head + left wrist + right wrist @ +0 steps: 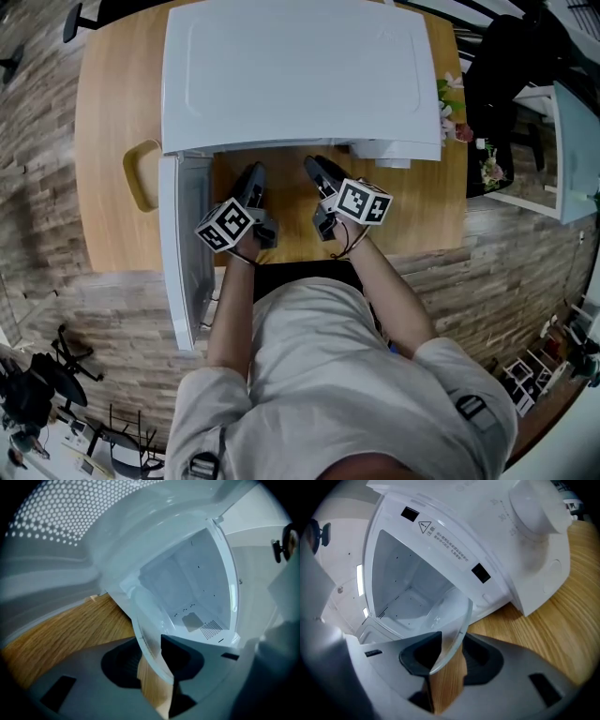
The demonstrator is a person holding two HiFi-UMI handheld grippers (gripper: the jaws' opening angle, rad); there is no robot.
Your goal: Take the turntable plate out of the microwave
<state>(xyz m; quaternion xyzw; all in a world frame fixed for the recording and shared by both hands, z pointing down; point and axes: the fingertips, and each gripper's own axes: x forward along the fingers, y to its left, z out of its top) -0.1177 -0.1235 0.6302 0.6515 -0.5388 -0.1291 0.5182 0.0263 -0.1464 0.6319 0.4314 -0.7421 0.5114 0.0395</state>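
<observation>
Wood table (112, 112) here, light oak grain, standing on a plank floor (37, 244). My white microwave (300, 75) sits on it and takes up most of the top, with its door (183, 253) swung open past the front edge. There's a yellowish thing (141, 178) near the left edge, can't tell what.

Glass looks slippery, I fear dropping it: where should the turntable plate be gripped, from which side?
Pinch the turntable plate by its thin rim at opposite edges, edge-on from the front of the microwave. A wide shallow disc offers jaws only its rim; the left gripper and right gripper hold it so.
</observation>
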